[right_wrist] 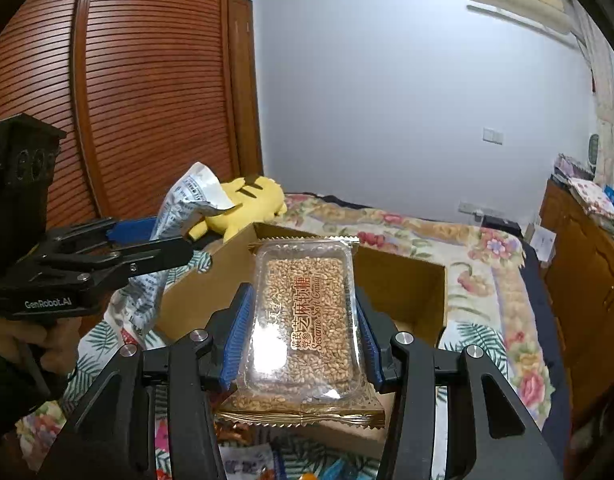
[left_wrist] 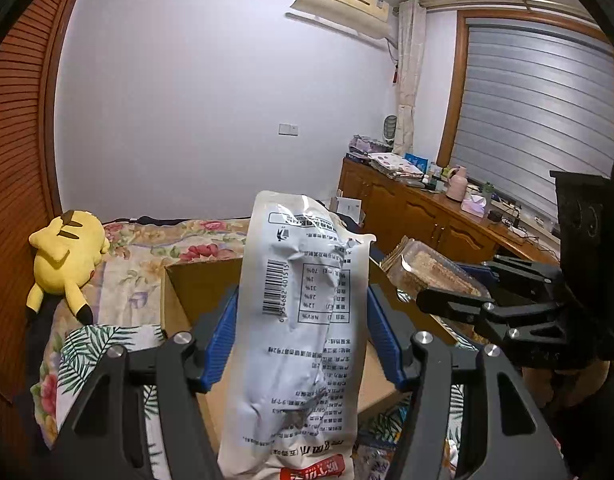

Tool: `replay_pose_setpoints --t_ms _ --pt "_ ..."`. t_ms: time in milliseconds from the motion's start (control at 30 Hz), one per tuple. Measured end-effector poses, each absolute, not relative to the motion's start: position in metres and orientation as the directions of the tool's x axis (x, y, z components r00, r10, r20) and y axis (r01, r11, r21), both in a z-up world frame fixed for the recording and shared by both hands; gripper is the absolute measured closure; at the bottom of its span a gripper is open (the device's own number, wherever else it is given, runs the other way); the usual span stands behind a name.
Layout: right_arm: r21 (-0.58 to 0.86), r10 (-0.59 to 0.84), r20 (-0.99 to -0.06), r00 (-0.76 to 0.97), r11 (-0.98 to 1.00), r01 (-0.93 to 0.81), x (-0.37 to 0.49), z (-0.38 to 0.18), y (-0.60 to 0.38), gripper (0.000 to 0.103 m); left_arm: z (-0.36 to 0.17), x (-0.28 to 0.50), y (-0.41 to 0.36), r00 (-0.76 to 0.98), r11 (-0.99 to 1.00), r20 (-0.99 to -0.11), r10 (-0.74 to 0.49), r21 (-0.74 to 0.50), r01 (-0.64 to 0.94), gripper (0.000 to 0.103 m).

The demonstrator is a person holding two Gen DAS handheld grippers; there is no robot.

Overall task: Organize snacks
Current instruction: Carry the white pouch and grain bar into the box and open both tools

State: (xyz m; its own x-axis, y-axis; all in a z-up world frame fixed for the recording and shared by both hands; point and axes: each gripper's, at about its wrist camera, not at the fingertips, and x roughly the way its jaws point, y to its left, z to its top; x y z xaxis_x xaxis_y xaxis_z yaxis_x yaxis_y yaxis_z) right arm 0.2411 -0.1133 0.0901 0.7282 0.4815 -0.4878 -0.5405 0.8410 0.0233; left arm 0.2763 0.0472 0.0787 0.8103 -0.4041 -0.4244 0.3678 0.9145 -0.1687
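My left gripper (left_wrist: 303,316) is shut on a white snack bag (left_wrist: 299,320) with a barcode and holds it upright above an open cardboard box (left_wrist: 195,284) on the bed. My right gripper (right_wrist: 303,312) is shut on a clear tray pack of sesame soft candy (right_wrist: 307,316), held above the same box (right_wrist: 403,280). In the left wrist view the right gripper (left_wrist: 459,296) and the sesame pack (left_wrist: 431,268) show at the right. In the right wrist view the left gripper (right_wrist: 155,244) and the white bag (right_wrist: 187,200) show at the left.
The box sits on a floral bedspread (right_wrist: 447,240). A yellow Pikachu plush (left_wrist: 63,256) lies at the bed's far left by the slatted wooden wardrobe (right_wrist: 147,80). A wooden sideboard (left_wrist: 427,208) with clutter stands at the right. More snack packets (right_wrist: 247,460) lie near the front edge.
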Motion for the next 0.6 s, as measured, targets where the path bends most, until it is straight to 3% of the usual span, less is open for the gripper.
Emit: replay_pose_setpoints --t_ms 600 --pt "0.074 0.438 -0.587 0.681 0.867 -0.494 0.307 0.029 -0.110 0.054 0.045 0.337 0.026 0.777 0.938 -0.529 -0.342 -0.142 0.317 0.041"
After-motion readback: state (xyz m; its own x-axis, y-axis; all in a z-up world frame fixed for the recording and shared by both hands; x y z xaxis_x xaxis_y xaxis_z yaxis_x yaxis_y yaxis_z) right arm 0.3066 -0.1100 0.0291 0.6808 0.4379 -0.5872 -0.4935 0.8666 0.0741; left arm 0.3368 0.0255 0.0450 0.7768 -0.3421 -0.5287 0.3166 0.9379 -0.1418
